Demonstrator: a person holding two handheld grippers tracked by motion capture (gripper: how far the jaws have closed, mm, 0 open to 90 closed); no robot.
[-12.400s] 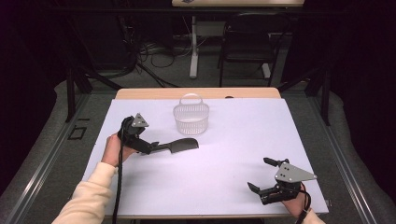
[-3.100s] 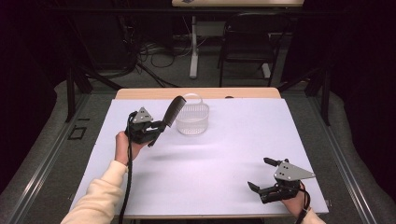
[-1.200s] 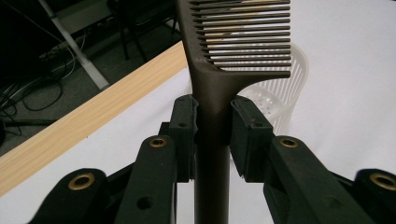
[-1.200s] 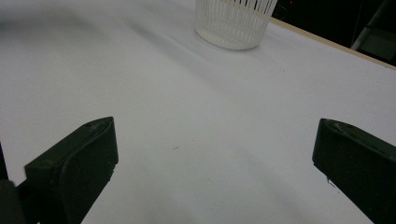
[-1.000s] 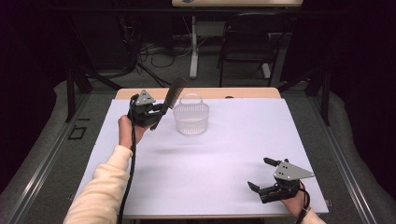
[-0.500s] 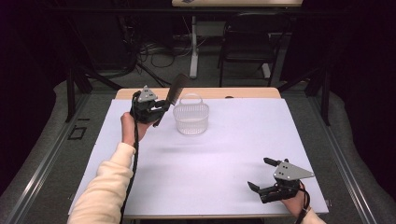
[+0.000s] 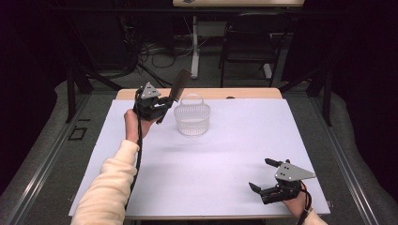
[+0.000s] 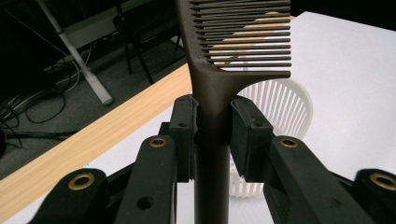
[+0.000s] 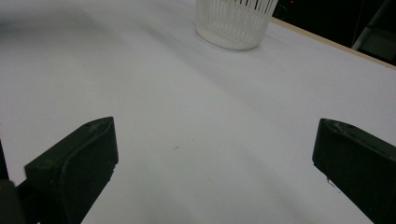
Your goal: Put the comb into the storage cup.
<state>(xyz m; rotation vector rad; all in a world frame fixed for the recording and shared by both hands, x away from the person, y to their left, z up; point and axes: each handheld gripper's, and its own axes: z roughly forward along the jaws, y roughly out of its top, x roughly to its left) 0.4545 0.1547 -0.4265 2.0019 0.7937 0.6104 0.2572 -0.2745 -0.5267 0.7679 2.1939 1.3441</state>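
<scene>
A dark brown comb (image 7: 177, 88) (image 8: 219, 79) is clamped by its handle in my left gripper (image 7: 157, 107) (image 8: 212, 128), held in the air with its teeth end slanting up and to the right. It hangs just left of a white slatted basket (image 7: 192, 118) (image 8: 285, 105) (image 9: 236, 21) that stands on the white table cover (image 7: 225, 154) near the back. At the front right of the table my right gripper (image 7: 262, 177) (image 9: 210, 163) rests low over the cover, its jaws wide apart with nothing between them.
The bare wooden back edge of the table (image 7: 244, 93) runs behind the basket. Beyond it are a dark chair (image 7: 248, 44), a white table leg (image 7: 195, 47) and floor cables (image 7: 141, 54). Black frame posts (image 7: 70, 89) flank the table.
The left hand has lifted the comb slightly and shifted it a little toward the basket. The right gripper has kept still.
</scene>
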